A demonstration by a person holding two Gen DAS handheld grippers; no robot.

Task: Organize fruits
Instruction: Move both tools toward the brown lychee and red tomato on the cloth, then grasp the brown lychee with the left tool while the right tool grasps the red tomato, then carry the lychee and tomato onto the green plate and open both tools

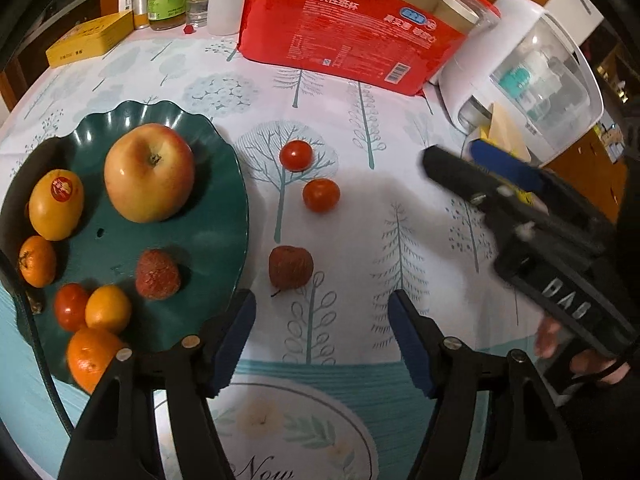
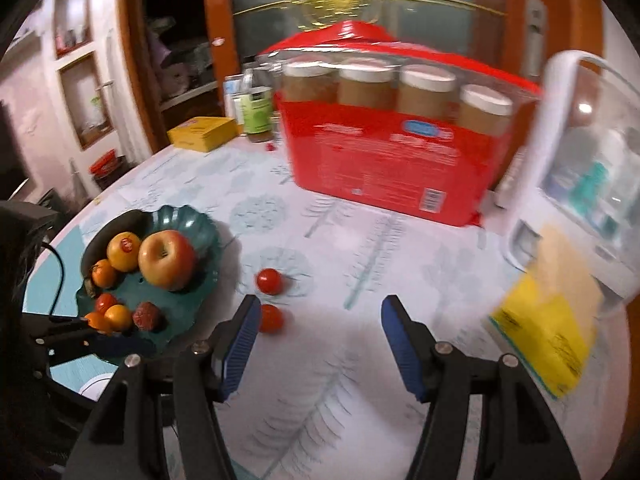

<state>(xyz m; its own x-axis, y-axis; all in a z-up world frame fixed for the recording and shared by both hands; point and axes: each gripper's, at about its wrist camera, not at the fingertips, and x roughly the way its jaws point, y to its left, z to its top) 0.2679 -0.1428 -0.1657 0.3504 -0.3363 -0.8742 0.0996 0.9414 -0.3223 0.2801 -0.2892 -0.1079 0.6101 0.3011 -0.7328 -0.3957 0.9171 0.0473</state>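
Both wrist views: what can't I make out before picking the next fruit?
- Dark red fruit on the cloth: hidden in the right wrist view, probably behind the left finger.
- Orange at the plate edge: partly hidden by left gripper.
- Red package text: motion-blurred.

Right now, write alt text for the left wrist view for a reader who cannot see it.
Open left tongs hover over a tree-print tablecloth, aimed at a dark red fruit and two small tomatoes lying loose. At left, a green plate holds an apple and smaller fruits. The right tongs reach in from the right.
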